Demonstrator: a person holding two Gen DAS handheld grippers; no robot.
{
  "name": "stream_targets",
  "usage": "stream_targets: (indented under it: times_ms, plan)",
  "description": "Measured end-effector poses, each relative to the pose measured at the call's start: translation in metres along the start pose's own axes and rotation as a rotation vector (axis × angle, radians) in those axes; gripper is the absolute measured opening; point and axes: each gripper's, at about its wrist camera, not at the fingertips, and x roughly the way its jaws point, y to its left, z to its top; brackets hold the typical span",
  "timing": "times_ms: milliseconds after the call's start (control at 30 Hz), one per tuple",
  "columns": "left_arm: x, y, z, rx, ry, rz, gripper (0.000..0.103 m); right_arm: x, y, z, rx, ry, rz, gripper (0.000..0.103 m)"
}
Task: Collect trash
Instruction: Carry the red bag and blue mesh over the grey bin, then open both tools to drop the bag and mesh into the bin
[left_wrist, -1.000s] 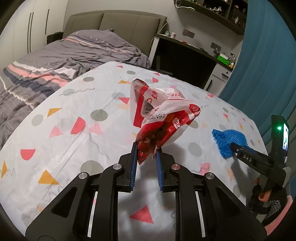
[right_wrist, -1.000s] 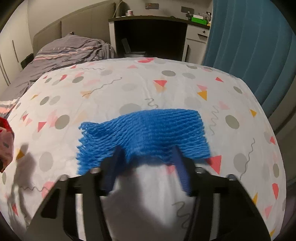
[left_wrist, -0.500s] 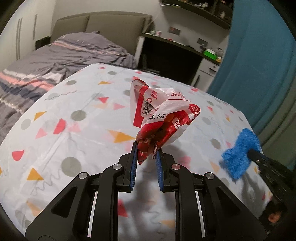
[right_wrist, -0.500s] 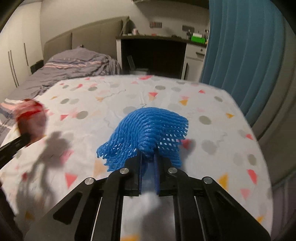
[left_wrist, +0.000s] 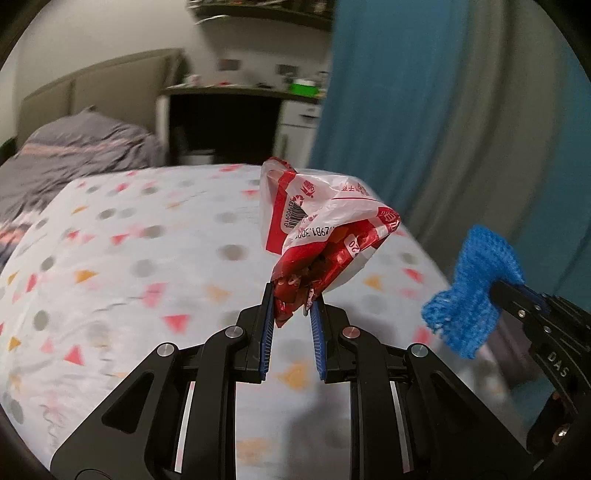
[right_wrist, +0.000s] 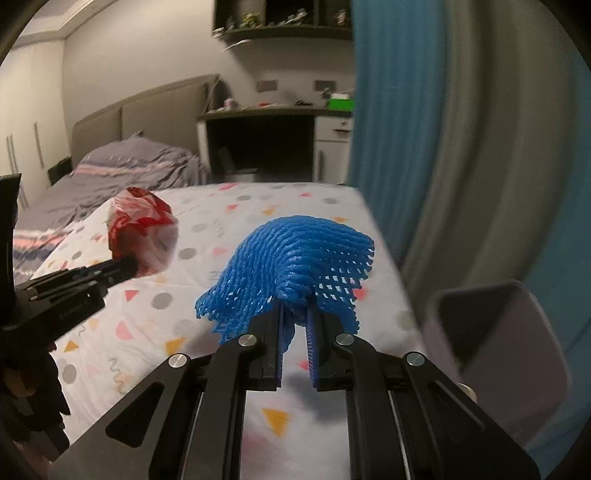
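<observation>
My left gripper (left_wrist: 292, 300) is shut on a crumpled red and white plastic wrapper (left_wrist: 321, 225), held up above the patterned bedsheet (left_wrist: 129, 258). The right wrist view shows the same wrapper (right_wrist: 142, 230) at the left, in the left gripper's black fingers (right_wrist: 118, 269). My right gripper (right_wrist: 295, 314) is shut on a blue foam net (right_wrist: 295, 254), which droops over both fingertips and hangs clear of the sheet. In the left wrist view the net (left_wrist: 472, 291) shows at the right edge, pinched in the right gripper's fingers (left_wrist: 517, 295).
A dark open bin (right_wrist: 495, 339) with a greyish rim stands off the bed's right edge, below the blue curtain (right_wrist: 391, 110). A grey striped duvet (right_wrist: 122, 177) covers the far left of the bed. A dark desk (right_wrist: 266, 140) stands beyond.
The right gripper closed on the blue net and lifted it off the sheet. Both grippers have swung right toward the curtain and risen, carrying wrapper and net; the bin has come into view.
</observation>
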Motion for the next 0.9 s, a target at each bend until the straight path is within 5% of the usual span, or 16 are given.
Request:
stream_targets:
  times_ms: [567, 900]
  plan:
    - [0.021, -0.214, -0.019, 0.218, 0.044, -0.329, 0.018, -0.081, -0.160, -0.059, 0.208, -0.060, -0.333, 0.013]
    - [0.067, -0.266, -0.035, 0.256, 0.145, -0.416, 0.019, -0.057, -0.189, -0.076, 0.243, -0.011, -0.360, 0.025]
